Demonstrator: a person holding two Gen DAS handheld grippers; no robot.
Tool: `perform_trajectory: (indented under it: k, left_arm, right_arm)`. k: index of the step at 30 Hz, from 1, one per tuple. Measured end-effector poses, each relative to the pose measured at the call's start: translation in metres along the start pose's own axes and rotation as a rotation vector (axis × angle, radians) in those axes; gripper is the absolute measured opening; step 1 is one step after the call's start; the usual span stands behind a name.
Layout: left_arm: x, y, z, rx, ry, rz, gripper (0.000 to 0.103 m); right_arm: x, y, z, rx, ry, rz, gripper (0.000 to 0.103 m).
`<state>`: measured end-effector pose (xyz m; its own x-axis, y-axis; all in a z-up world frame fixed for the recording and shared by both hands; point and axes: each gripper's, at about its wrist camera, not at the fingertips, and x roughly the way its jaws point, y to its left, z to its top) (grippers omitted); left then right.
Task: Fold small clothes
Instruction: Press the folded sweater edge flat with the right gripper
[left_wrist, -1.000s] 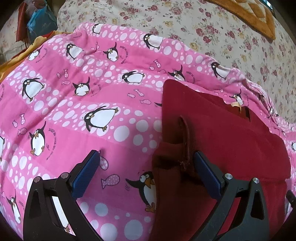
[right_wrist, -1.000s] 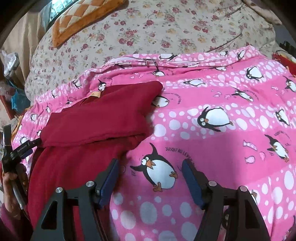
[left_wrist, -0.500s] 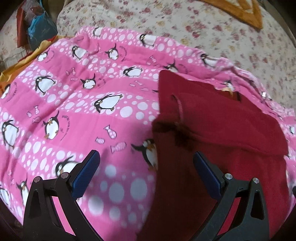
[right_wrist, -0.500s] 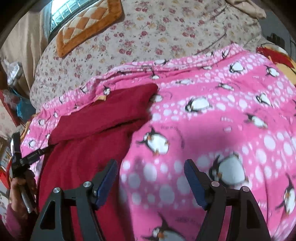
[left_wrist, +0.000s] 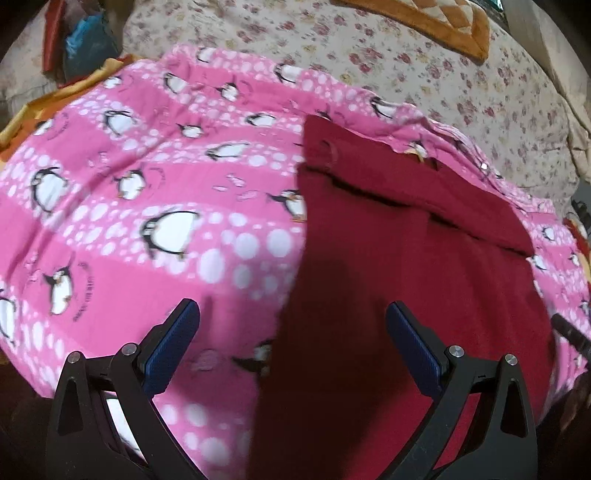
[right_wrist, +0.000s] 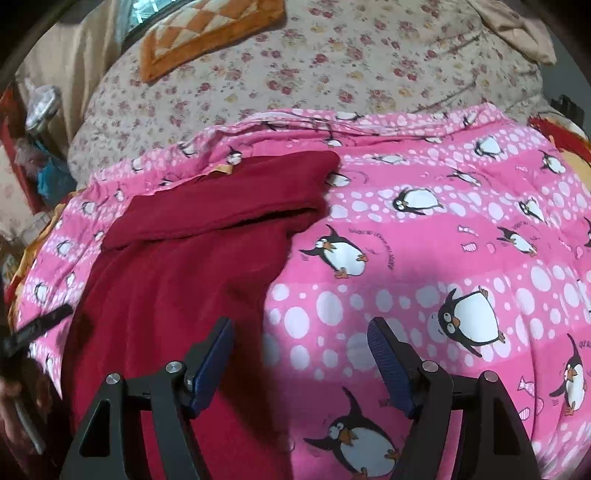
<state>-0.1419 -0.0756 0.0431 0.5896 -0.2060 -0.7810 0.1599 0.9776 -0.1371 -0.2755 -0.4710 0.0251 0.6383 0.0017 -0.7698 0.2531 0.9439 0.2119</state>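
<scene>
We hold our left gripper (left_wrist: 291, 328) and right gripper (right_wrist: 300, 343) with jaws spread wide and empty, each above one long side edge of the red garment (right_wrist: 177, 280) lying on the penguin blanket (right_wrist: 424, 229), its far end folded over, likely lining up the next fold.

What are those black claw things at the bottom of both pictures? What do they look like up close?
They are two hand-held grippers. The left gripper and the right gripper look alike: two black angular plastic arms with triangular cut-outs, silver round bolts at the joints, and ribbed dark blue pads on the inner faces. No cables or markings show.
</scene>
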Motion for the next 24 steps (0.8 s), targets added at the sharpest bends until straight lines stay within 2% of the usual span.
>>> perform_trajectory:
  k: [2, 6, 8, 11, 14, 16, 23, 24]
  left_arm:
    - [0.002, 0.009, -0.004, -0.023, -0.005, 0.021, 0.101]
    - [0.015, 0.023, -0.009, -0.056, 0.037, 0.007, 0.101]
    - [0.015, 0.021, -0.012, -0.033, 0.031, 0.021, 0.101]
    - [0.016, 0.015, -0.015, 0.0, 0.025, 0.045, 0.101]
    - [0.019, 0.013, -0.016, 0.019, 0.016, 0.061, 0.101]
    - [0.02, 0.012, -0.017, 0.027, 0.011, 0.068, 0.101]
    - [0.021, 0.014, -0.018, 0.02, -0.001, 0.063, 0.101]
    - [0.021, 0.012, -0.018, 0.024, -0.005, 0.067, 0.101]
  right_arm:
    - [0.006, -0.005, 0.003, 0.018, 0.01, -0.016, 0.072]
    - [0.013, -0.014, 0.006, 0.054, 0.024, -0.041, 0.072]
    - [0.015, -0.017, 0.01, 0.077, 0.019, -0.041, 0.072]
    - [0.017, -0.019, 0.03, 0.122, -0.011, 0.002, 0.072]
    - [0.025, -0.015, 0.051, 0.099, -0.03, -0.033, 0.072]
    - [0.039, -0.017, 0.064, 0.116, -0.012, -0.049, 0.072]
    - [0.091, -0.019, 0.094, 0.162, 0.03, -0.023, 0.072]
    - [0.097, -0.017, 0.096, 0.153, 0.032, -0.009, 0.069]
